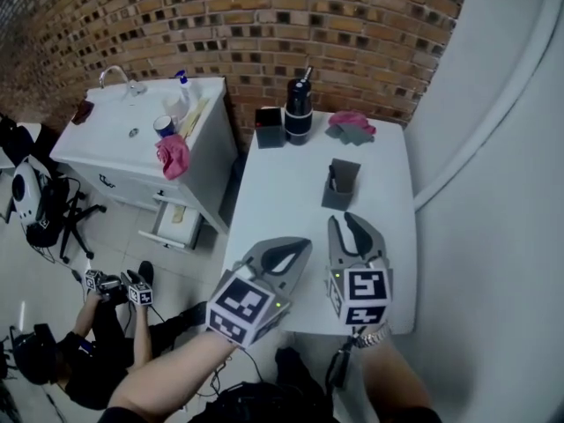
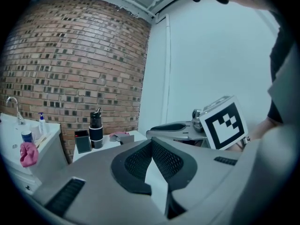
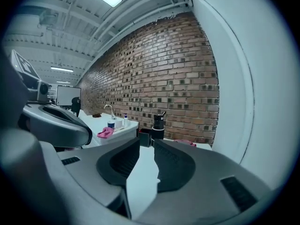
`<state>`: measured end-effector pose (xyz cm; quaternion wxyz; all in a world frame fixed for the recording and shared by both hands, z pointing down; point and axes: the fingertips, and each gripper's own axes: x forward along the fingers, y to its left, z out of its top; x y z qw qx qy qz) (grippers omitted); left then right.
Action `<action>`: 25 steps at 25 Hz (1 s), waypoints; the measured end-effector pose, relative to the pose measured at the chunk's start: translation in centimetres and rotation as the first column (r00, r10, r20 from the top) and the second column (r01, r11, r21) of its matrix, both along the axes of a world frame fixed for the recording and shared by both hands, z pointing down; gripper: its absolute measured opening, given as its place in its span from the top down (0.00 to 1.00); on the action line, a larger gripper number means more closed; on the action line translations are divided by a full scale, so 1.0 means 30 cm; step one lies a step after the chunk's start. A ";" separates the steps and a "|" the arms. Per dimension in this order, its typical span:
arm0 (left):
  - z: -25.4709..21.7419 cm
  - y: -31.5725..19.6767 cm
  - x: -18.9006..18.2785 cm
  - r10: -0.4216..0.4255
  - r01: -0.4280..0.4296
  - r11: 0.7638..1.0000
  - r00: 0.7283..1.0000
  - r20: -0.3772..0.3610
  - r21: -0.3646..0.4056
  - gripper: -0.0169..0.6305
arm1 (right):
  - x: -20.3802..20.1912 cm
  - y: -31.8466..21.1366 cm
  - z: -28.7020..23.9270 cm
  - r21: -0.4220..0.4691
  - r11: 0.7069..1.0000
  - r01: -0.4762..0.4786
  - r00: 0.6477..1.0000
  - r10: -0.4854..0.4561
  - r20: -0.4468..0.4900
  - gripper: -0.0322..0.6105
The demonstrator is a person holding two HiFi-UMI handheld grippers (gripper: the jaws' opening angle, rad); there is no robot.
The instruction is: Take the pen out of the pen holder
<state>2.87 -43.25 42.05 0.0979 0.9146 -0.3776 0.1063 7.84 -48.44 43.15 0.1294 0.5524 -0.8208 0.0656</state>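
- pen [image 1: 332, 177] stands in grey pen holder [image 1: 343, 190], mid white table [image 1: 282, 192]
- right gripper [image 1: 344, 222] near holder, on its near side — jaws slightly parted, nothing between
- left gripper [image 1: 302, 244] beside it — jaws pressed together, empty
- black bottle [image 1: 298, 111] at table's far edge

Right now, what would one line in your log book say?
left tongs: shut, empty | right tongs: slightly open, empty | pen: in pen holder on table | grasp: not yet
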 end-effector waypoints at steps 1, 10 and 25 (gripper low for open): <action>0.011 -0.031 0.002 -0.006 0.006 1.000 1.000 0.000 -0.008 0.97 | 0.005 -0.037 0.020 -0.008 1.000 -0.002 1.000 0.001 -0.010 0.79; 0.118 -0.274 -0.008 -0.031 0.031 0.997 0.999 0.007 -0.073 0.97 | 0.014 -0.338 0.183 -0.076 0.997 -0.028 0.996 0.022 -0.082 0.78; 0.254 -0.456 -0.013 -0.053 0.057 0.985 0.998 0.027 -0.160 0.97 | 0.030 -0.616 0.429 -0.154 0.982 -0.113 0.974 0.079 -0.211 0.77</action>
